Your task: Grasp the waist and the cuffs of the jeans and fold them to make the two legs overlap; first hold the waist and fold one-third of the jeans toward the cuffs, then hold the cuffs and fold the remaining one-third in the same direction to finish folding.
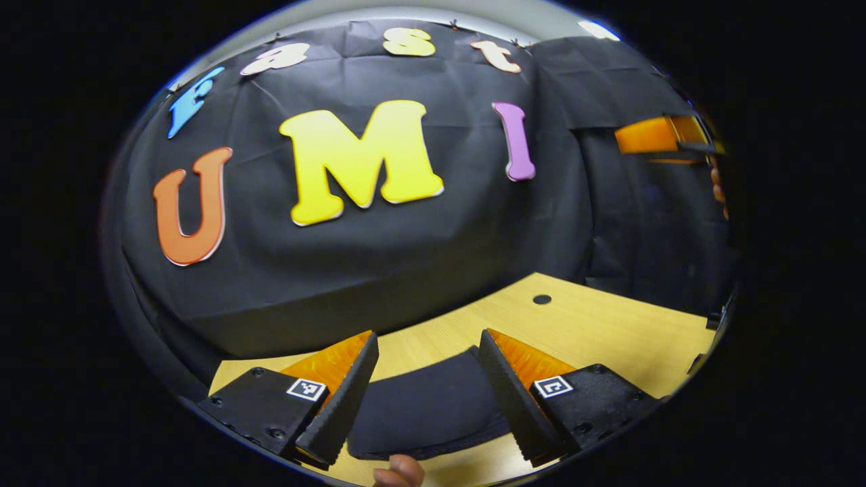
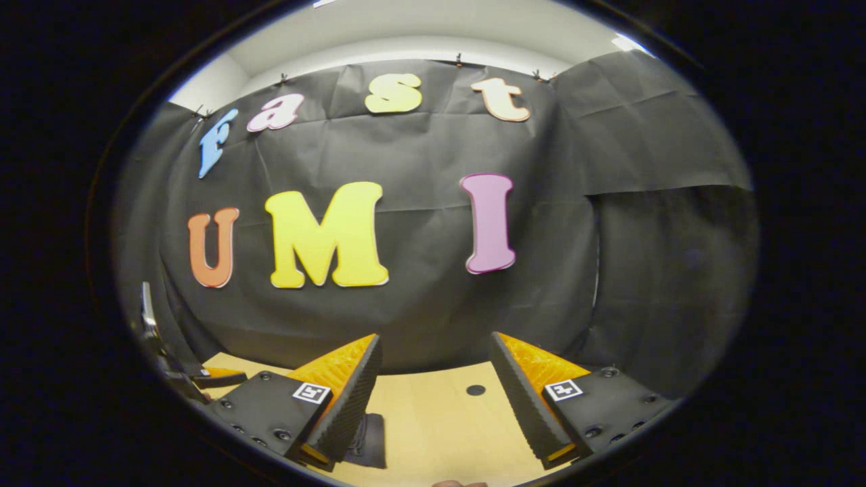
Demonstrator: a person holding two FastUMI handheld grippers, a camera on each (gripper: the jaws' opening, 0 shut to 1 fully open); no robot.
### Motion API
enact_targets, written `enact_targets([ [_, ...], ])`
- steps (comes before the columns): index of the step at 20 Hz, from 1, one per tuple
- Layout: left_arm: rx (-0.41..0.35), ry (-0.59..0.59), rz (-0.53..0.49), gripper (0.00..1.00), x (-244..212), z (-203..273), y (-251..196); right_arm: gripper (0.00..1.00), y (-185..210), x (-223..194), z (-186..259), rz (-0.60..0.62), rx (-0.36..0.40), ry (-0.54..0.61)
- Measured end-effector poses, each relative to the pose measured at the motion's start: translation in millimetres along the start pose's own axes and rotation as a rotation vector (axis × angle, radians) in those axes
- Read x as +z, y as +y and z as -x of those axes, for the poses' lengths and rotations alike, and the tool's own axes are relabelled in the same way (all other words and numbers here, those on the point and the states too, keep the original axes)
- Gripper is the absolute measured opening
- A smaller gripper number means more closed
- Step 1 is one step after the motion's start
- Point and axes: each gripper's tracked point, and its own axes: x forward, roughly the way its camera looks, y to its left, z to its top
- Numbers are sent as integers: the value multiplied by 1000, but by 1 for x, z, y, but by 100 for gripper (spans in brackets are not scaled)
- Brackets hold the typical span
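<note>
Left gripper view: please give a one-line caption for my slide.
Left gripper, jaws open, above dark jeans lying on the wooden table.

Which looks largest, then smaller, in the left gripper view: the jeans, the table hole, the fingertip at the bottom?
1. The jeans, dark cloth seen between the open claw fingers.
2. The fingertip, though nearness to the camera enlarges it.
3. The table hole, farther off.

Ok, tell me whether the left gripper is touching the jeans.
Apart. In the left gripper view, the left gripper is open, its fingers raised above the dark jeans, which lie flat on the table between and beyond them, unpinched.
</note>
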Motion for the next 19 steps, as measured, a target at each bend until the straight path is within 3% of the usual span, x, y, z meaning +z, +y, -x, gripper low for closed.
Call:
enact_targets([
  [1, 23, -16, 16, 99, 8, 7, 14, 94, 14, 2, -2, 9, 23, -4],
  [3, 63, -62, 40, 92, 24, 27, 39, 94, 43, 5, -6, 16, 66, -11],
  [4, 81, -79, 51, 92, 31, 37, 51, 99, 57, 5, -8, 16, 85, -10],
  [8, 171, -142, 109, 96, 53, 68, 100, 94, 101, 7, -6, 27, 147, -15],
  [9, 191, -154, 129, 92, 58, 76, 109, 94, 111, 6, -5, 29, 161, -13],
  [10, 209, -164, 143, 99, 60, 82, 117, 94, 120, 6, -4, 31, 175, -10],
  [11, 224, -172, 148, 99, 62, 87, 125, 94, 129, 4, -2, 33, 187, -6],
  [13, 240, -179, 156, 99, 62, 95, 137, 100, 148, 0, 1, 41, 216, 1],
  [14, 246, -183, 165, 99, 63, 100, 141, 94, 157, -4, 3, 47, 230, 5],
  [18, 259, -187, 187, 99, 60, 117, 143, 94, 188, -17, 7, 58, 281, 24],
  [19, 265, -189, 189, 99, 60, 120, 145, 99, 193, -18, 8, 60, 287, 25],
])
